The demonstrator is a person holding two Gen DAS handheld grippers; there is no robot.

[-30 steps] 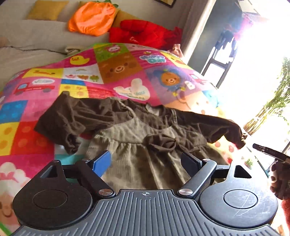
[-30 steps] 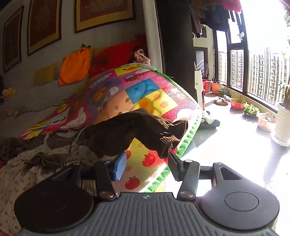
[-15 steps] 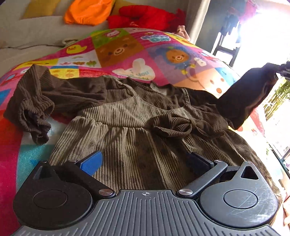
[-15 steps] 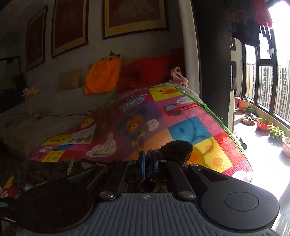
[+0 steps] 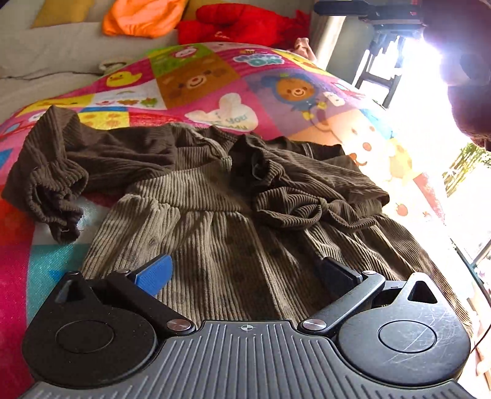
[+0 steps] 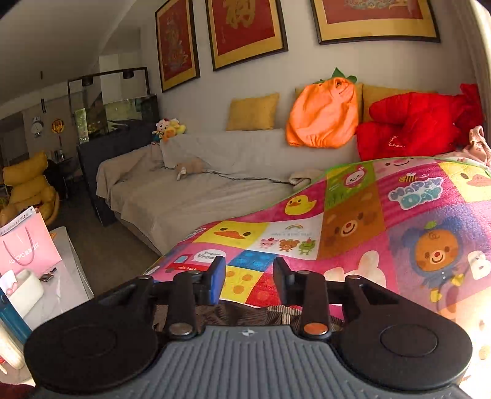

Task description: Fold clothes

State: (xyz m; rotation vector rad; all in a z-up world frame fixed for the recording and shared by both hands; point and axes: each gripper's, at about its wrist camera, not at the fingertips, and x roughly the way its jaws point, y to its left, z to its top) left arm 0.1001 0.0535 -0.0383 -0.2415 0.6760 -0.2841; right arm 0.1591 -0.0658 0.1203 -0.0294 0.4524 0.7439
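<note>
A brown corduroy child's dress (image 5: 221,208) lies flat on a colourful cartoon play mat (image 5: 196,83). Its right sleeve (image 5: 276,172) lies folded across the chest, beside the bow (image 5: 303,208). Its left sleeve (image 5: 52,178) lies spread out to the left. My left gripper (image 5: 245,273) is open and empty, low over the skirt. My right gripper (image 6: 248,277) is open and empty above the dress, of which only a strip (image 6: 245,313) shows under its fingers. The right gripper's body also shows at the top right of the left wrist view (image 5: 368,9).
A grey sofa (image 6: 196,190) stands behind the mat with yellow cushions (image 6: 251,112), an orange pumpkin plush (image 6: 325,116) and a red plush (image 6: 414,122). A pink bag (image 6: 24,242) stands on a white table (image 6: 67,276) at left. Bright windows lie to the right.
My right gripper carried the right sleeve over the chest, opened and let it go, then rose and turned toward the sofa. My left gripper stayed open over the skirt.
</note>
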